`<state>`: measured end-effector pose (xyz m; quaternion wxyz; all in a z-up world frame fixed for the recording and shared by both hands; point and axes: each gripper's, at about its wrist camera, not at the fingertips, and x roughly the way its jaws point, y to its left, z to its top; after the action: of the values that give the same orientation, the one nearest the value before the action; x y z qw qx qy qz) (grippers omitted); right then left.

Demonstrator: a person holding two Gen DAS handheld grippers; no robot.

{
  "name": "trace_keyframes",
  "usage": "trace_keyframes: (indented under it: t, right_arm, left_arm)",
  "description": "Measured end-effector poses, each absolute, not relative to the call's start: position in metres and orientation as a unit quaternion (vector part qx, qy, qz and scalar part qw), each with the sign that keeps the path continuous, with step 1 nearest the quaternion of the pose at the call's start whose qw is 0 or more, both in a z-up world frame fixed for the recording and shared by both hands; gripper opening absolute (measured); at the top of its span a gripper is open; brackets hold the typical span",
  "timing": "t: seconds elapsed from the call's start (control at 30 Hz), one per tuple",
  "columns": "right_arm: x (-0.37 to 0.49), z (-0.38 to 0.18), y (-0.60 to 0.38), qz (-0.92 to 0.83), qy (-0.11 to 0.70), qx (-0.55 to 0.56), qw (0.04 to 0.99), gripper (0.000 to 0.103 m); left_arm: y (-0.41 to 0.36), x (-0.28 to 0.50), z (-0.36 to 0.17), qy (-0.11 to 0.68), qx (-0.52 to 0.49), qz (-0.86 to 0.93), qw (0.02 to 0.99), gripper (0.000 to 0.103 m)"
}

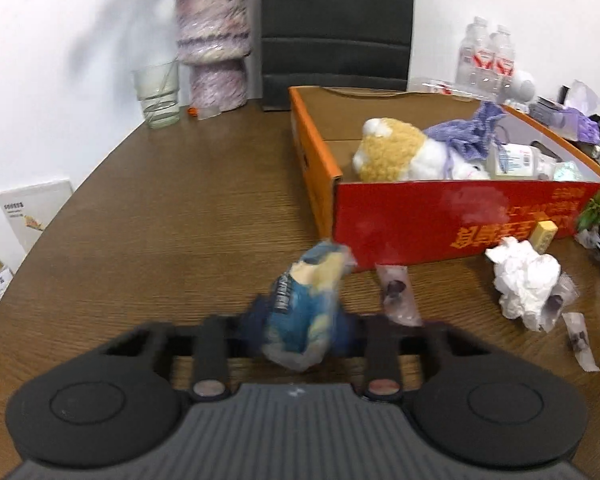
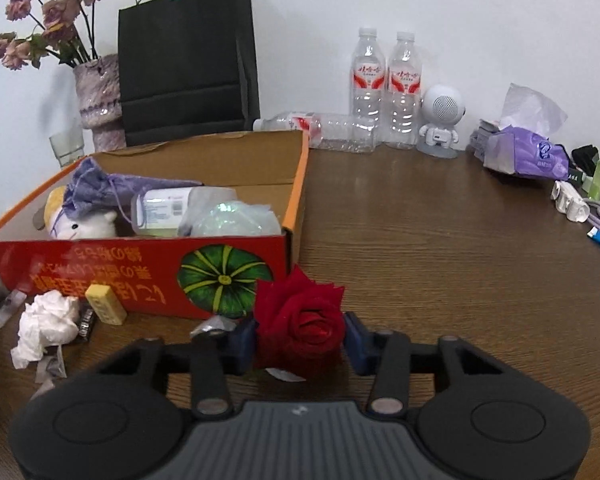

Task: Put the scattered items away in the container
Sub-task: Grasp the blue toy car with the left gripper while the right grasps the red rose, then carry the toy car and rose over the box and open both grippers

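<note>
1. The left gripper (image 1: 300, 326) is narrowed onto a blue and yellow snack packet (image 1: 303, 304); both dark blue pads touch its sides, so the packet is clamped. The picture is blurred there.
2. The packet stands between the fingers, close before the near left corner of the orange cardboard box (image 1: 452, 220) on the desk (image 1: 180, 220).
3. The right gripper (image 2: 300, 340) has its pads against a red rose (image 2: 304, 320), one on each side; the jaws are partly apart because the flower head fills the gap.
4. The rose sits on the desk just before the near right corner of the box (image 2: 140, 272), by the printed green pumpkin.
5. A crumpled white tissue (image 1: 524, 284) and small clear wrappers (image 1: 398, 294) lie on the desk before the box's near wall.
6. Inside the box lie a plush toy (image 1: 396, 152) and a purple pouch (image 1: 468, 132).
</note>
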<state>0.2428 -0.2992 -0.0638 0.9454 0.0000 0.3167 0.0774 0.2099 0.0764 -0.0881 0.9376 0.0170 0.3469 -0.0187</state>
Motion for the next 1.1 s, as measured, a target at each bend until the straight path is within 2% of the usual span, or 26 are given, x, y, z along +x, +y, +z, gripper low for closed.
trace_keyframes:
  t: [0.03,0.13,0.7,0.9,1.1]
  right_arm:
    - [0.24,-0.062,-0.301,0.08,0.312,0.006,0.947,0.039]
    - [0.231,-0.058,-0.303,0.084,0.298,0.015,0.951,0.039]
    - [0.18,-0.042,-0.301,0.119,0.287,0.04,0.95,0.039]
    - [0.176,-0.013,-0.293,0.128,0.25,0.022,0.96,0.039]
    - [0.21,0.017,-0.28,0.139,0.226,0.014,0.964,0.039]
  left_arm:
    - [0.076,0.208,-0.087,0.343,0.015,-0.021,0.939,0.018]
    - [0.073,0.198,-0.08,0.324,0.016,-0.019,0.946,0.016]
    - [0.051,0.137,-0.039,0.261,0.022,-0.07,0.963,0.016]
    - [0.048,0.138,-0.018,0.237,0.005,-0.08,0.968,0.016]
    - [0.041,0.175,0.005,0.218,-0.036,-0.092,0.971,0.016]
